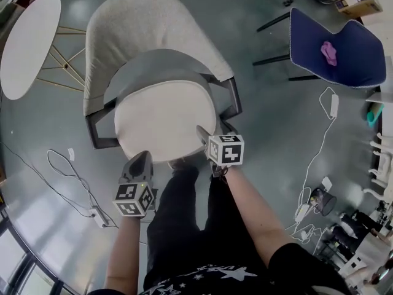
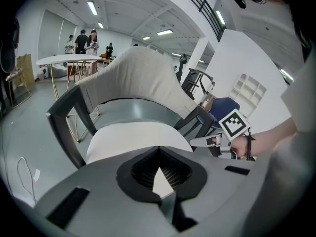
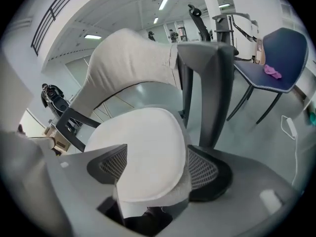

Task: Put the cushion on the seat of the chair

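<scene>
Concealed items: the cushion is covering most of the seat, and only a grey crescent of seat is showing behind it. The chair is hiding its own legs from the head view. In the left gripper view the tool's body is blocking the cushion's near rim, so contact there is hard to make out. In the right gripper view the cushion's front edge is dipping below the housing and is cut off.

Left gripper: its jaws are standing closed, tips meeting, with a small triangular gap behind the tips showing white cushion beyond. It is sitting at the cushion's front-left edge. Whether any fabric is nipped cannot be told.

Right gripper: its jaws are standing wide apart and released. The cushion's front-right rim is lying between the two mesh pads, with the pads not pressing on it.

The cushion is lying flat on the seat, inside the armrests and forward of the pale backrest.

Surroundings: a blue chair carrying a pink item is standing well apart at the right.
</scene>
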Action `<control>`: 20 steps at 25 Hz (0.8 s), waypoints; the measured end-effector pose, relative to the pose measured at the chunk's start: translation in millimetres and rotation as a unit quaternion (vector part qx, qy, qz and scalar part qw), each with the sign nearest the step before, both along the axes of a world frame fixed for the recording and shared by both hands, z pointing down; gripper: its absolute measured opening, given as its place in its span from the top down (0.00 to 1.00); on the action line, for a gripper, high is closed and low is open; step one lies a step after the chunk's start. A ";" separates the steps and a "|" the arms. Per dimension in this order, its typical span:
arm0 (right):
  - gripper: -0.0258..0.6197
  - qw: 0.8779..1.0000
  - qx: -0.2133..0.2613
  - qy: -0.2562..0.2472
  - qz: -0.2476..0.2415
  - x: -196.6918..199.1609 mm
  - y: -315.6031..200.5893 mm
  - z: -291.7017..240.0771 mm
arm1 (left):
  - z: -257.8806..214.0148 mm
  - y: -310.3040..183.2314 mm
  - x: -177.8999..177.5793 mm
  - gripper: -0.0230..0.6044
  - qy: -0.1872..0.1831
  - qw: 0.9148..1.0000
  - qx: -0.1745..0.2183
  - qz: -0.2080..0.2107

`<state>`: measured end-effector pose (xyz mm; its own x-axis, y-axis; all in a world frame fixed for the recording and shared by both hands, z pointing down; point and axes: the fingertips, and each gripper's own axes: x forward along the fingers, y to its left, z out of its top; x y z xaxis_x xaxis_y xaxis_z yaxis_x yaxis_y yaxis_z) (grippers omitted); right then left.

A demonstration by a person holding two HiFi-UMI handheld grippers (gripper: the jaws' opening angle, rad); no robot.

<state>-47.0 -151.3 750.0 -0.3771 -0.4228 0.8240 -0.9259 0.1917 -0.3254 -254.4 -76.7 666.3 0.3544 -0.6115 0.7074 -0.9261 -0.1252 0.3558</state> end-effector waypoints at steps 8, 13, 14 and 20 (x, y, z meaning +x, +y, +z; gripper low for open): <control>0.42 0.995 0.042 -0.090 -0.003 -27.4 5.4 -103.2 | -66.0 -15.7 -1.2 0.95 0.014 0.999 0.048 -0.011; 0.53 0.987 0.079 -0.124 -0.060 -49.1 -7.0 -173.9 | -115.9 -23.2 1.7 0.95 0.011 0.996 0.078 -0.028; 0.56 0.985 0.090 -0.131 -0.069 -52.0 -12.8 -186.7 | -125.4 -26.4 2.8 0.95 0.009 0.996 0.087 -0.032; 0.82 0.967 0.135 -0.185 -0.109 -60.4 -23.8 -246.0 | -168.6 -30.9 8.9 0.95 -0.007 0.990 0.127 -0.059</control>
